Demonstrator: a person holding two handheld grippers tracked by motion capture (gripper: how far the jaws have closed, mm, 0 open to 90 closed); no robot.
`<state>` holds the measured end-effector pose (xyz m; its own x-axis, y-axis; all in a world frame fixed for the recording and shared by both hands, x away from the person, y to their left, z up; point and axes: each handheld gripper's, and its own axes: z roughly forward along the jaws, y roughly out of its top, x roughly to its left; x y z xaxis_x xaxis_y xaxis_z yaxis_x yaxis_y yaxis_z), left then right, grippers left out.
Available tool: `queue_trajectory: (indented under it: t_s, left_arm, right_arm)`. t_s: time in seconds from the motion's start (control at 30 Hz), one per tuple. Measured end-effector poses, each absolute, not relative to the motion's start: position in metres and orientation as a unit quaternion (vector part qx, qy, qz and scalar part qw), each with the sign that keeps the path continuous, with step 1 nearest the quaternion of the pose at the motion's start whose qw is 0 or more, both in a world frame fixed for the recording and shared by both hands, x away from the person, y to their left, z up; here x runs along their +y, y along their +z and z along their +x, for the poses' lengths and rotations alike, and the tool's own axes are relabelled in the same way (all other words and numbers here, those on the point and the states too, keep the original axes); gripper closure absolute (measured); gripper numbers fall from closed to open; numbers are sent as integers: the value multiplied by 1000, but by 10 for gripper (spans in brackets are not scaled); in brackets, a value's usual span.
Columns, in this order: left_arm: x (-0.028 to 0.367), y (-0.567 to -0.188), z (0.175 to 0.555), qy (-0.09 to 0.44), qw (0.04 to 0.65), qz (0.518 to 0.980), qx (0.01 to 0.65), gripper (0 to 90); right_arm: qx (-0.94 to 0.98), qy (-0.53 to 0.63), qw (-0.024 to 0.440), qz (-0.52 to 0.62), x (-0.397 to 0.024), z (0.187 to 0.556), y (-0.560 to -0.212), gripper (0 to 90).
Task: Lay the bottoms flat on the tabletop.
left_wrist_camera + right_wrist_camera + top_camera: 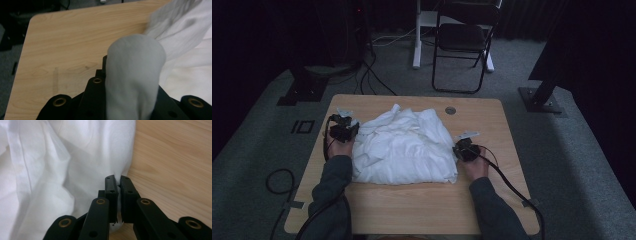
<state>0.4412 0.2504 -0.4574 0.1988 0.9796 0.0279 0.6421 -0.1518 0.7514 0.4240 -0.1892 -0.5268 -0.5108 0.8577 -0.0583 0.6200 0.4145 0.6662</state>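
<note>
- High view: white cloth [404, 147] lies crumpled on the middle of the wooden table [422, 210], bunched toward the far side, with its near edge fairly straight. Left gripper [346, 126] sits at the cloth's far-left edge, right gripper [462, 147] at its right edge, lower down the side. Judgement: the step in hand looks like a two-point pinch before lifting or spreading the cloth. The two holds are not level with each other, so lift both hands evenly and pull gently apart to avoid twisting the fabric.
- Left gripper view: a fold of the cloth [136, 75] drapes over and between the jaws, hiding the tips; the jaws are clamped on that fold. Bare table [70, 42] lies on the left of this view, the cloth's bulk on the right. The bite looks thick, possibly several layers. Check by a small lift that just the wanted edge comes up.
- Right gripper view: jaws nearly together, pinching a thin bit of the cloth [62, 170] hem right at the border with the table [175, 170]. This bite is shallow; judged risk is slipping out under tension, so raise slowly and keep the pull along the jaws.
</note>
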Motion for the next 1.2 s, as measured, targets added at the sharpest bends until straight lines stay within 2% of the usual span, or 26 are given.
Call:
queue_trajectory:
  t_s: [0.1,0.3,0.4,0.53,0.67,0.77,0.97,1.2]
  left_arm:
    - [261,-468,447,262,297,702,592,808]
    - [263,-481,449,246,300,696,604,650]
    - [259,-479,447,249,302,698,599,587]
    - [247,-464,442,252,319,702,584,522]
    - [233,-456,441,243,334,715,563,480]
    - [207,-450,441,220,354,737,533,455]
    - [168,-452,442,205,361,766,491,397]
    - [109,-461,456,157,360,810,435,239]
  right_arm:
    - [804,293,215,470,-215,417,-523,857]
    - [793,297,218,486,-247,409,-523,840]
    - [793,302,221,482,-249,408,-523,784]
    - [788,311,230,479,-248,407,-521,660]
    - [785,322,231,476,-245,407,-517,609]
    - [783,331,230,473,-242,407,-514,570]
    - [787,330,226,470,-238,408,-515,559]
    - [792,329,222,464,-237,407,-516,543]
